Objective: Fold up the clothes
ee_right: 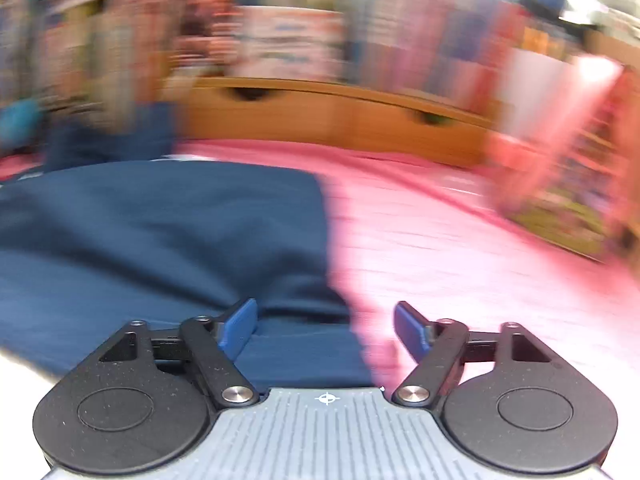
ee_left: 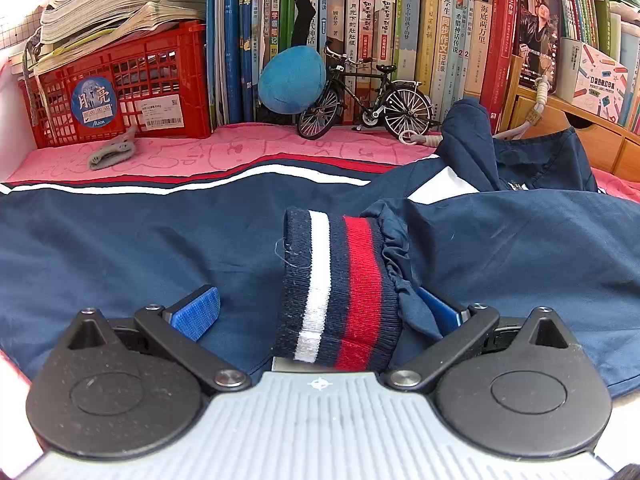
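The dark blue jacket (ee_left: 120, 248) lies spread on the pink cloth (ee_left: 240, 148), in front of the books. Its striped cuff (ee_left: 340, 288) sits between the fingers of the left gripper (ee_left: 316, 312), whose jaws stand wide, not pinching. The right gripper (ee_right: 326, 328) is also wide and holds nothing, right at the jacket's edge (ee_right: 332, 240). I think it helps to lay the sleeve flat and smooth first.

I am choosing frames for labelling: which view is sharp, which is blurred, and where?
Left wrist: sharp, the striped knit cuff and model bicycle crisp, fisheye bending at the edges. Right wrist: motion-smeared, worst on the shelves; only the navy garment and pink cloth read.
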Demonstrator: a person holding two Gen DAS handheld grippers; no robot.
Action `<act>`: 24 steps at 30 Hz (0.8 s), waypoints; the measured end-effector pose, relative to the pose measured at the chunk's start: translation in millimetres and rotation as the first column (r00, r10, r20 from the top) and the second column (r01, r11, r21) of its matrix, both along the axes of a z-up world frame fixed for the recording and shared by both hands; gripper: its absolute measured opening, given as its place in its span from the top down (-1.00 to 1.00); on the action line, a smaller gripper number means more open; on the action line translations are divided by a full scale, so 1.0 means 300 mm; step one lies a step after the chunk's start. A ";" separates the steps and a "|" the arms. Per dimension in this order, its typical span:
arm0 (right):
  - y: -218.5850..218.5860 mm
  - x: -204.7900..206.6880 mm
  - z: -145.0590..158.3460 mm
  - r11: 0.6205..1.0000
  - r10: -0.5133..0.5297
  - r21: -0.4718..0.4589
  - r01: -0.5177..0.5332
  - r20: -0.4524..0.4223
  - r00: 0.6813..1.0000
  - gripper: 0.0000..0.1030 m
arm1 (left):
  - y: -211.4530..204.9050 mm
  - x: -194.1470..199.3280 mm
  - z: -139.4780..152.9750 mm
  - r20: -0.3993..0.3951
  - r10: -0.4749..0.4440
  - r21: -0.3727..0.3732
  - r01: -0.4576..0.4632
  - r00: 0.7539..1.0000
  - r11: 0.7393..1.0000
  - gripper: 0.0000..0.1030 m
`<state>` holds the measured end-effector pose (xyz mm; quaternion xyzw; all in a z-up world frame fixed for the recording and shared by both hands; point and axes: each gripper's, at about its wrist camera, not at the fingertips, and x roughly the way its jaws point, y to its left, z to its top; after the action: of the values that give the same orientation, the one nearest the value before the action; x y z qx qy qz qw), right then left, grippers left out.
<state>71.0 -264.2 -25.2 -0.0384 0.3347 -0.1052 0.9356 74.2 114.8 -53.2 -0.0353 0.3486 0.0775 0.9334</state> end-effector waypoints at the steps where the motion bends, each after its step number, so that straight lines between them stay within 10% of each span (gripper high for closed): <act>1: -0.049 0.002 -0.001 0.998 -0.057 -0.010 0.057 -0.002 0.998 -0.64 | 0.000 0.000 0.000 0.000 0.000 0.000 0.000 1.000 1.000 -1.00; 5: -0.114 -0.001 0.052 0.974 -0.220 -0.052 0.220 0.000 0.976 -0.36 | 0.000 0.000 -0.001 -0.001 0.000 0.002 0.000 1.000 1.000 -1.00; 10: 0.083 -0.008 0.152 0.990 0.049 0.128 -0.067 0.140 0.989 -0.39 | 0.002 -0.001 -0.001 -0.001 0.000 0.003 0.000 1.000 1.000 -1.00; 15: 0.397 0.126 0.095 0.883 0.347 0.295 -0.366 0.117 0.931 -0.42 | 0.002 -0.002 -0.002 -0.001 0.000 0.002 0.000 1.000 1.000 -1.00; 24: 0.509 0.264 -0.023 0.917 0.372 0.162 -0.364 -0.018 0.928 -0.64 | 0.004 -0.003 -0.004 0.000 0.001 0.000 -0.001 1.000 1.000 -1.00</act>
<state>150.4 -111.5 -32.1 -0.0300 0.3515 0.1000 0.9304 73.3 116.0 -54.4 -0.0353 0.3486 0.0779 0.9334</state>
